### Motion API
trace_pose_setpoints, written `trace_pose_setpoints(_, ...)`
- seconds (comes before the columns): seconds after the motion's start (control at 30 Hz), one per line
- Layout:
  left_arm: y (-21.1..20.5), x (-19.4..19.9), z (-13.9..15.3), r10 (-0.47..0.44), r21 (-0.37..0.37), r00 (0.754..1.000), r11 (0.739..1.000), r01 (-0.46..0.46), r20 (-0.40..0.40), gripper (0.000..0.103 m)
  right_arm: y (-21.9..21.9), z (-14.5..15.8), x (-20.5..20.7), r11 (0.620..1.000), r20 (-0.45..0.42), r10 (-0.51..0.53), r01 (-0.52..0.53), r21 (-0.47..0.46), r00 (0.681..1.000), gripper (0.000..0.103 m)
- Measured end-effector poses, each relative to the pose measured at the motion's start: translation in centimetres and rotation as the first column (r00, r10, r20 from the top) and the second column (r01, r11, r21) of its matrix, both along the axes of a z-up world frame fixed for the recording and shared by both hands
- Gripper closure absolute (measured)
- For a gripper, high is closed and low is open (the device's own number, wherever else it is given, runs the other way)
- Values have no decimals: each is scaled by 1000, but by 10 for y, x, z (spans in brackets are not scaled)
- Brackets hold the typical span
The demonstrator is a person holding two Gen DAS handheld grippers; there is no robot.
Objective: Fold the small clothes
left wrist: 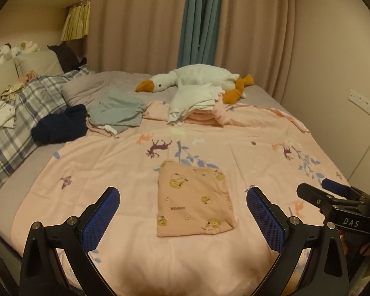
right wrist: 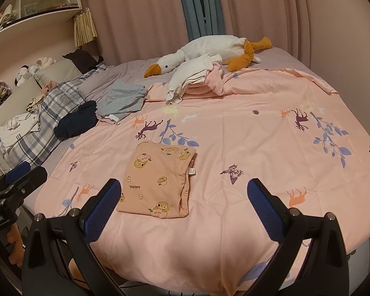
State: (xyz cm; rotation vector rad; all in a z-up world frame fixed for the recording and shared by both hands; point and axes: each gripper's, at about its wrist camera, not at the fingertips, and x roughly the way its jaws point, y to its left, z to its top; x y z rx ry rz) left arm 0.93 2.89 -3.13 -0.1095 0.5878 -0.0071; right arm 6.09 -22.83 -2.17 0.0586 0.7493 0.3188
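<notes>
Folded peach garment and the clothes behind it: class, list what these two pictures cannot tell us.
- Folded peach garment: both views show only the top layer; its type and inner folds stay hidden.
- White care label: right wrist view, print too small to read.
- Dark navy garment: bunched in both views, type unclear.
- White clothing pile: covers part of the plush goose.
- Shelf: contents cut off by the fisheye edge.
</notes>
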Motion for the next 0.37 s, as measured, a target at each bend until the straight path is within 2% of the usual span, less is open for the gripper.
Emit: trace_pose_setpoints(0.37,0,2,5,17,2,1000,1000,-17,-1,1,1,0,-1,1000,2,-2,2,-8,1000,0)
